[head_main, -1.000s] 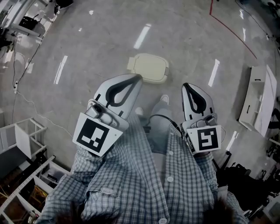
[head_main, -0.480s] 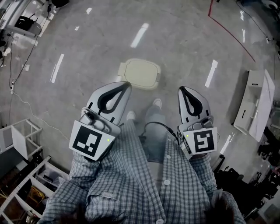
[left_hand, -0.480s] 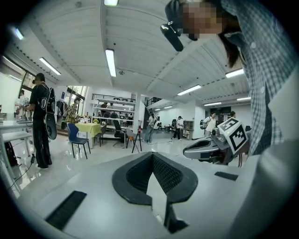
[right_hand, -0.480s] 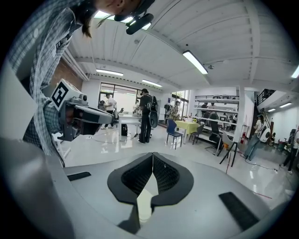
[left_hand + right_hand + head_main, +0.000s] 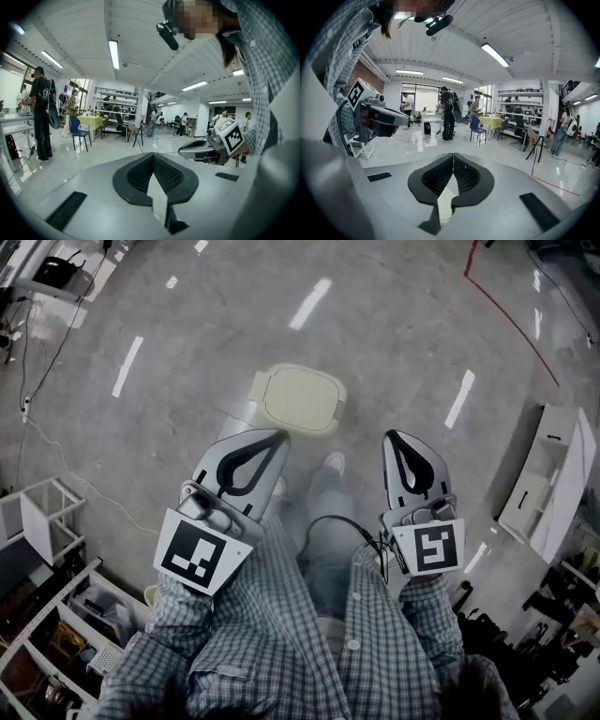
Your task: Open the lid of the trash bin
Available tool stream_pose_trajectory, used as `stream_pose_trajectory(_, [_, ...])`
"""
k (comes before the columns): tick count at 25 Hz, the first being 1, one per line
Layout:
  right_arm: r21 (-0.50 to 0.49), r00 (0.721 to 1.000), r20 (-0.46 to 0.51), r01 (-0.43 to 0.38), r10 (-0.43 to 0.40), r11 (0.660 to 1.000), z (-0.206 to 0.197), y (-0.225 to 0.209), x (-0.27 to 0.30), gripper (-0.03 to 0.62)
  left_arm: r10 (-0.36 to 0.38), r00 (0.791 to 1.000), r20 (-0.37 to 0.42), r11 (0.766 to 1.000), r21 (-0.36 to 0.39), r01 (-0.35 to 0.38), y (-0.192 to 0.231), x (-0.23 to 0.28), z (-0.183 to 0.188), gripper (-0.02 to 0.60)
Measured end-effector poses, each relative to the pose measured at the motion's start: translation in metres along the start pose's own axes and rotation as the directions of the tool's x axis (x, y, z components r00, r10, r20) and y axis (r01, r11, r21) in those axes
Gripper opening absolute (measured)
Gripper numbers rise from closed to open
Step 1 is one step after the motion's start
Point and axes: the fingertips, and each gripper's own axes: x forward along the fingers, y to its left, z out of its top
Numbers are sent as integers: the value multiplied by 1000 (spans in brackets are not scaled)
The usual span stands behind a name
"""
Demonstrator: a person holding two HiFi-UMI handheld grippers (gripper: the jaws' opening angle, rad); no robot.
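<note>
Trash bin [image 5: 298, 397], still shut, now sits closer ahead; left hand-held gripper [image 5: 278, 437] and right hand-held gripper [image 5: 396, 439], both closed and empty, haven't reached it

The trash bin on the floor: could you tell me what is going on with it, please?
A person stands at the trash bin with a gripper in each hand. The left gripper and the right gripper are both shut and empty, touching nothing. The lid looks closed; opening has not begun.
</note>
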Motion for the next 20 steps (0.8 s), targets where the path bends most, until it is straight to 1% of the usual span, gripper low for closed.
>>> stream_pose_trajectory(6, [16,999,-33,-42,43,999,-31,-10,26,18,20,999,-47,999,-37,-21,9,19,-26,5])
stream_pose_trajectory(11, [34,993,-84,-79,82,996,-63,-11,43,18,28,996,-84,999,-40,-31,15,32,-48,5])
stream_pose_trajectory(16, [16,990,-83,-114,115,993,-89,-14,61,18,31,995,-94,999,-34,-35,19,50,-64,5])
stream_pose_trajectory(20, [23,987,-99,-124,126,992,-115,-19,74,18,26,992,-124,999,-40,-31,18,64,-84,5])
